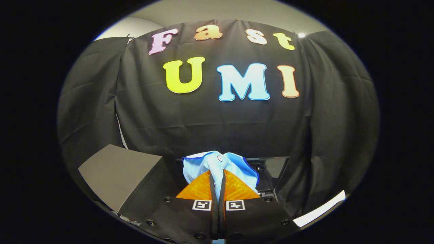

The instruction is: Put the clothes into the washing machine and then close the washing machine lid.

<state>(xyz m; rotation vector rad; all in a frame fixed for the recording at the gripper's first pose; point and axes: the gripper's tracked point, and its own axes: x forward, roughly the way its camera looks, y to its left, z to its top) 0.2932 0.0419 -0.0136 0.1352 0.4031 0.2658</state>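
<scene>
A light blue garment (217, 162) with a darker blue edge and a small button is bunched up between my fingers. My gripper (217, 176) is shut on it, both pads pressing a fold of the cloth, and the garment hangs lifted in front of the black booth wall. Just behind the garment stands a dark, glossy raised panel (274, 167), which looks like the washing machine's open lid; the machine's opening is hidden by the cloth and my fingers.
A grey box-like surface (118, 173) sits to the left of my fingers, tilted in this view. A white strip (320, 208) lies low to the right. Black cloth closes the booth behind and on both sides.
</scene>
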